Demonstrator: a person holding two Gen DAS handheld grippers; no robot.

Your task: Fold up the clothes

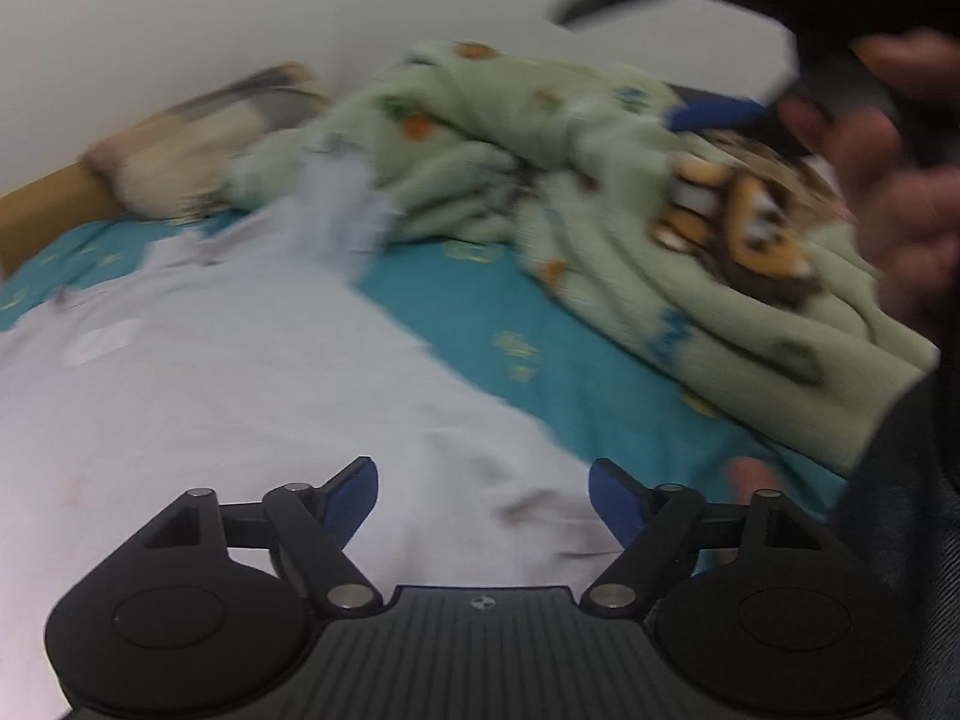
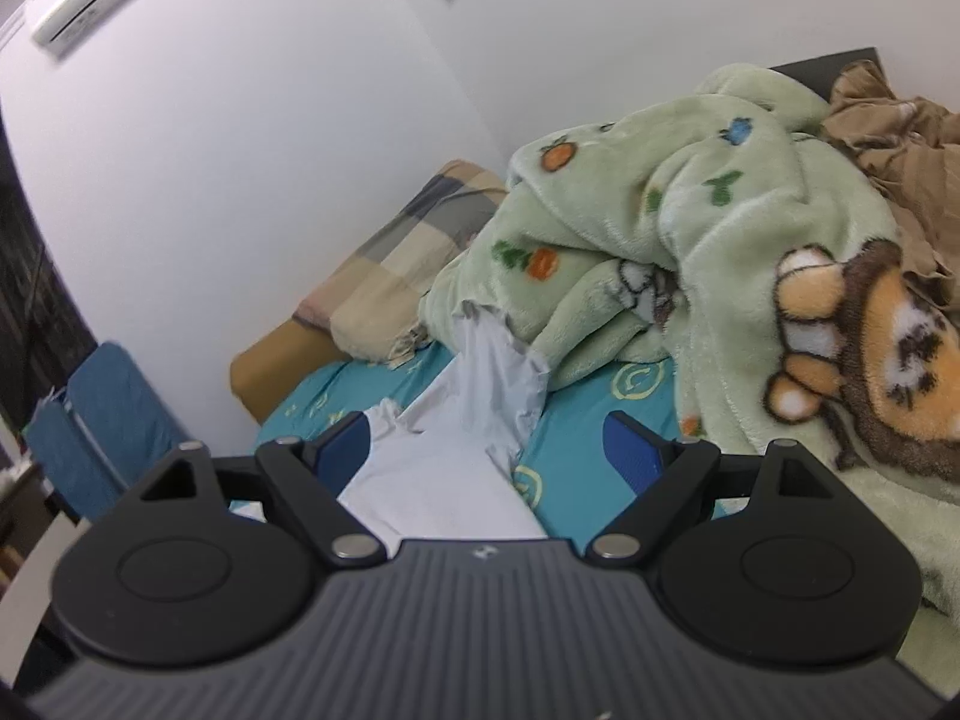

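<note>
A white shirt [image 1: 210, 396] lies spread on the teal bed sheet [image 1: 570, 360], one sleeve [image 1: 336, 210] reaching toward the green blanket. My left gripper [image 1: 483, 495] is open and empty, just above the shirt's near part. In the right wrist view the same shirt [image 2: 444, 480] runs under my open, empty right gripper [image 2: 486, 450], its sleeve [image 2: 498, 360] ending at the blanket's edge. The right gripper and the hand holding it also show, blurred, at the upper right of the left wrist view [image 1: 720, 114].
A crumpled green cartoon blanket [image 2: 690, 252] fills the right half of the bed. A plaid pillow [image 2: 408, 252] lies against the white wall. A brown cloth [image 2: 900, 138] sits at the far right. A blue folding chair [image 2: 96, 420] stands left of the bed.
</note>
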